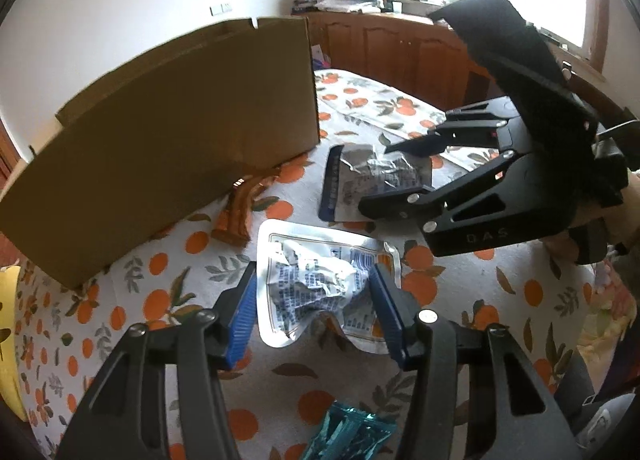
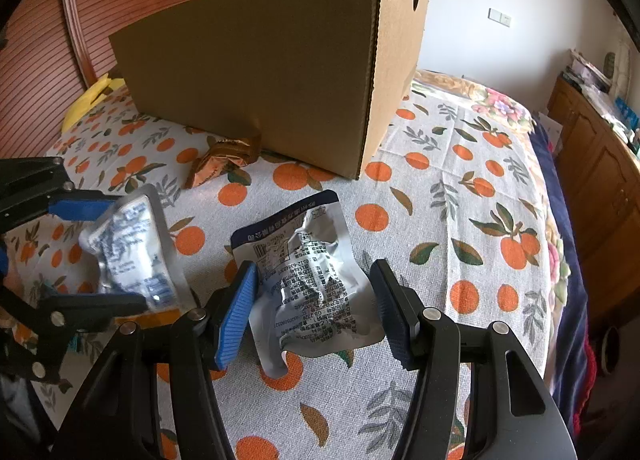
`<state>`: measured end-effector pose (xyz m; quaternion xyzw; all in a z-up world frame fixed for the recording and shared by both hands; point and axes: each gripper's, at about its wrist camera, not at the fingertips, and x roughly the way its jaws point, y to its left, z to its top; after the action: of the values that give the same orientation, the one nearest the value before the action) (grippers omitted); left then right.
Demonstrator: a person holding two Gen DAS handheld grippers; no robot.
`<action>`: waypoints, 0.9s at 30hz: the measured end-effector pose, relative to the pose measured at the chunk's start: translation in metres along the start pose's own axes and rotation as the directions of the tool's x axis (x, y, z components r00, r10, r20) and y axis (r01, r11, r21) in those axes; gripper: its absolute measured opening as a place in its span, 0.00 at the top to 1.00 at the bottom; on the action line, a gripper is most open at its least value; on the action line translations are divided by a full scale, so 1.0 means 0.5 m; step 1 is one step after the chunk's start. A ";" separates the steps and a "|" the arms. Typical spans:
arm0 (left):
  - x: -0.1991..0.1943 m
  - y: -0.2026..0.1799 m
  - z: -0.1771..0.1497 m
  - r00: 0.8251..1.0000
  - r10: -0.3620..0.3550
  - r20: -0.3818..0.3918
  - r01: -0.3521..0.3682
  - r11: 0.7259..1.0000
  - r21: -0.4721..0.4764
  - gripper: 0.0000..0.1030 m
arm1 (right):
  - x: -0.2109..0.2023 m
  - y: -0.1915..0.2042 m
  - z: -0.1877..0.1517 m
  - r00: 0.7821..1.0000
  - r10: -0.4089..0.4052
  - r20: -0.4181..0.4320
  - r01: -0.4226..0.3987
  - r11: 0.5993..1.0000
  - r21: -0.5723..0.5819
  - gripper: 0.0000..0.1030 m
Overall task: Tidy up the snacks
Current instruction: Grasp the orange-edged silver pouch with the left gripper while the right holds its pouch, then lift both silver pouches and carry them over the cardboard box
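A big cardboard box (image 1: 168,131) stands on a bed covered by a cloth printed with oranges (image 2: 460,187), and everything else sits in front of it. An orange-brown wrapper (image 2: 218,163) lies right against the foot of the box. Nearer than that are two crinkled silver snack pouches side by side. The pouch with the dark blue top edge (image 2: 312,280) lies flat on the cloth, between the spread fingers of the right gripper (image 2: 314,310), whose jaws are wide apart and not touching it. The white-edged pouch (image 1: 320,288) lies to the left of it, framed by the left gripper (image 1: 314,316), also spread wide; its blue pads (image 1: 244,316) stand on either side of the pouch with no pinch visible. A teal packet (image 1: 348,436) lies farthest from the box, under the left gripper.
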<state>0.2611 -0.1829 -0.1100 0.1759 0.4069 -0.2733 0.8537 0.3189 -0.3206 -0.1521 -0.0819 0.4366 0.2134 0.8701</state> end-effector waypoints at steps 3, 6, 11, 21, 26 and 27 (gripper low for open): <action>-0.025 0.018 -0.001 1.000 0.003 0.023 -0.002 1.000 -0.024 0.48 | 0.002 0.000 0.003 1.000 0.007 -0.006 -0.007 1.000 -0.005 0.41; -0.043 0.037 -0.002 0.999 0.002 0.042 0.001 0.999 -0.053 0.48 | 0.007 0.007 0.007 1.000 0.011 -0.020 -0.011 1.000 -0.025 0.35; -0.054 0.062 -0.011 0.998 0.000 0.057 0.005 0.995 -0.096 0.48 | 0.021 0.024 0.022 0.997 0.014 -0.074 -0.018 0.998 -0.062 0.22; -0.078 0.092 -0.031 0.998 -0.001 0.070 0.010 0.991 -0.133 0.48 | 0.025 0.029 0.039 0.994 0.015 -0.111 -0.019 0.999 -0.037 0.37; -0.095 0.099 -0.035 0.996 0.004 0.086 0.008 0.990 -0.139 0.48 | 0.012 0.050 0.028 0.994 -0.008 -0.109 0.002 0.998 -0.055 0.44; -0.098 0.102 -0.035 0.996 0.005 0.089 0.008 0.990 -0.143 0.48 | 0.009 0.054 0.024 0.994 -0.007 -0.106 0.001 0.998 -0.055 0.44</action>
<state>0.2563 -0.1179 -0.0780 0.1016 0.3871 -0.2516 0.8812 0.3182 -0.2912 -0.1473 -0.1178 0.4759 0.2189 0.8436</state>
